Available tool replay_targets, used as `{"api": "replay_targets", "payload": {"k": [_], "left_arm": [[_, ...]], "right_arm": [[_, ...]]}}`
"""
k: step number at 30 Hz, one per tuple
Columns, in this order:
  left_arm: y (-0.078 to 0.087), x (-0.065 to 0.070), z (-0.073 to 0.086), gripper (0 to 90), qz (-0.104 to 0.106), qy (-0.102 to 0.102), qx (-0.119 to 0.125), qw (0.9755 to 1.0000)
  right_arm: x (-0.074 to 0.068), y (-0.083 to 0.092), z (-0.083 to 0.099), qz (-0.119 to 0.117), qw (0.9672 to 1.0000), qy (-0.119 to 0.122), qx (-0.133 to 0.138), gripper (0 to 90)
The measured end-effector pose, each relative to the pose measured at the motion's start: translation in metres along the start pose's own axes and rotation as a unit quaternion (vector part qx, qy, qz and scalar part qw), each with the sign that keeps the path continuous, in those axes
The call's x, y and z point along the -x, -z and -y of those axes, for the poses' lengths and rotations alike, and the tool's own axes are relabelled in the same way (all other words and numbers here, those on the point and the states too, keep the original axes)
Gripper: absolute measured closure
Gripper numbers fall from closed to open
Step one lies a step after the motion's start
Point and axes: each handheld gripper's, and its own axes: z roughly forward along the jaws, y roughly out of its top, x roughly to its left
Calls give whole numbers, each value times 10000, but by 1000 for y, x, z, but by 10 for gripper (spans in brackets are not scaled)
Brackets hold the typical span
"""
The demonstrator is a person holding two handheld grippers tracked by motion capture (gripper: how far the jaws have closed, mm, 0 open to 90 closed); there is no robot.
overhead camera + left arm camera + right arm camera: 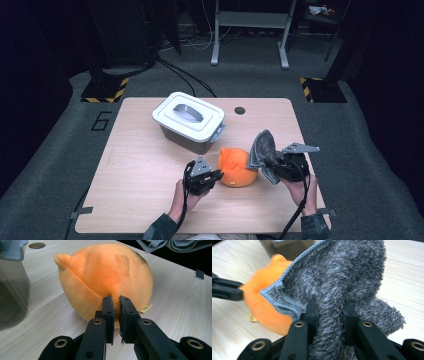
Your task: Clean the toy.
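the left gripper (115,302) had its jaws almost together and pinched a small fold of the orange plush toy (105,277), low on the side that faced it. the toy rested on the desk (145,165), just beside the grey box (189,122) and between the two grippers. the right gripper (329,307) was closed tight on a bunched grey cloth (342,272), and in the high view the cloth (263,147) was held up above the desk, near the right side of the toy but not clearly touching it.

so, in my judgement, both grasps were already made: the toy was secured and the cloth was lifted. the wiping of the toy, or the covering of it with the cloth, seemed not yet begun. the white lid (187,115) was on the box, so if the things must go inside, opening the box was also left to do.
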Motion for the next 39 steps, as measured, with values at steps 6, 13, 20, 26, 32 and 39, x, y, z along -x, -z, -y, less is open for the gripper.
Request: {"api": "replay_targets", "payload": {"k": [6, 13, 20, 26, 32, 39], "left_arm": [[-1, 1, -4, 834, 11, -58, 20, 10000], [-3, 3, -9, 834, 74, -109, 39, 9999], [-4, 4, -11, 834, 62, -146, 90, 9998], [-7, 1, -10, 825, 76, -101, 51, 9999], [-8, 1, -9, 829, 19, -67, 84, 9999], [-8, 2, -9, 830, 33, -49, 107, 9999]], "right_arm": [[-19, -8, -14, -203, 9994, 284, -79, 719], [-46, -24, -31, -379, 9970, 667, -136, 712], [-67, -41, -34, -431, 9938, 982, -298, 709], [-65, -53, -26, -364, 9939, 963, -391, 724], [-67, -56, -24, -261, 9934, 1037, -423, 729], [-63, -51, -20, -159, 9940, 1001, -400, 729]]}}
